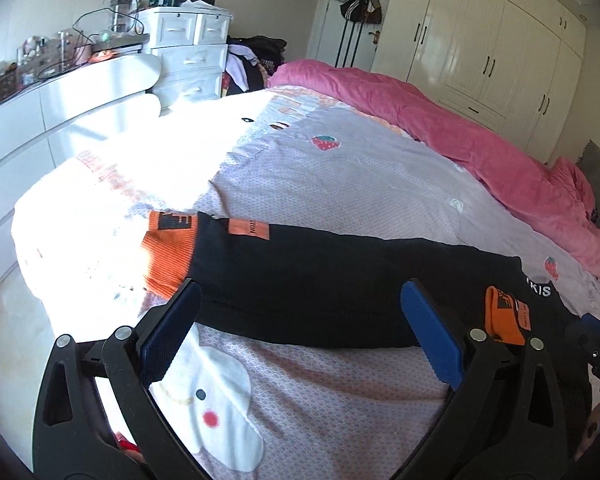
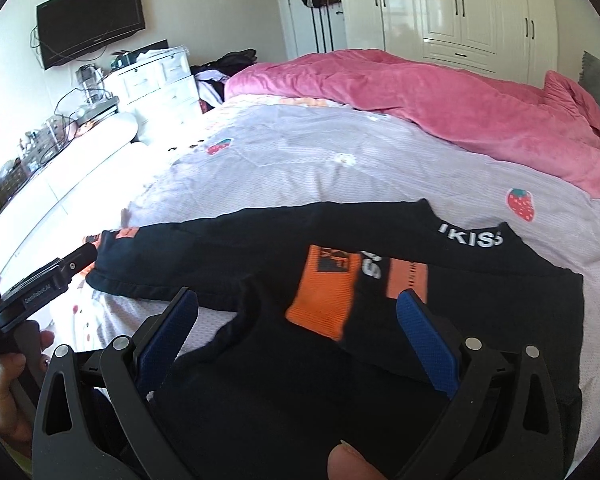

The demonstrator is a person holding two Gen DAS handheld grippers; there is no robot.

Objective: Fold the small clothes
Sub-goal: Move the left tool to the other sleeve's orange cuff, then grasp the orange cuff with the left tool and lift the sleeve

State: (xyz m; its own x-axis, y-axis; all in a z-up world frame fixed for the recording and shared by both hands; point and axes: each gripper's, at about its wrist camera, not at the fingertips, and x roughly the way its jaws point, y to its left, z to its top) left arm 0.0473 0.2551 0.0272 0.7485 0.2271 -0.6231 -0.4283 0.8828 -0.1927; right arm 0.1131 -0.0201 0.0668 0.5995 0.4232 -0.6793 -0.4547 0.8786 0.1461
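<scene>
Black top [image 2: 380,280] with orange cuffs lies flat on the lilac strawberry bedsheet [image 1: 340,168], collar with white lettering toward 1 o'clock in the right wrist view. One sleeve is already folded in across the chest, its orange cuff [image 2: 324,292] sitting mid-body; the other sleeve [image 1: 300,264] lies stretched out toward 9 o'clock, orange cuff [image 1: 170,256] at its end in the sun patch. Looks like the sleeve-folding step, half done. Left gripper [image 1: 300,328] hovers over the stretched sleeve, jaws wide apart, holding nothing; near edge of the sleeve runs between the fingers. Right gripper [image 2: 296,336] is over the body of the top near the folded cuff, jaws also spread wide, empty; a fingertip shows at 6 o'clock. Left tool also visible at 9 o'clock in the right view. Next probably: left pinches the far cuff at 10 o'clock and carries it in over the chest, needs a thin-fabric grab without catching the sheet. Pink duvet [image 1: 440,120] bunched at 2 o'clock, clear of the work.
</scene>
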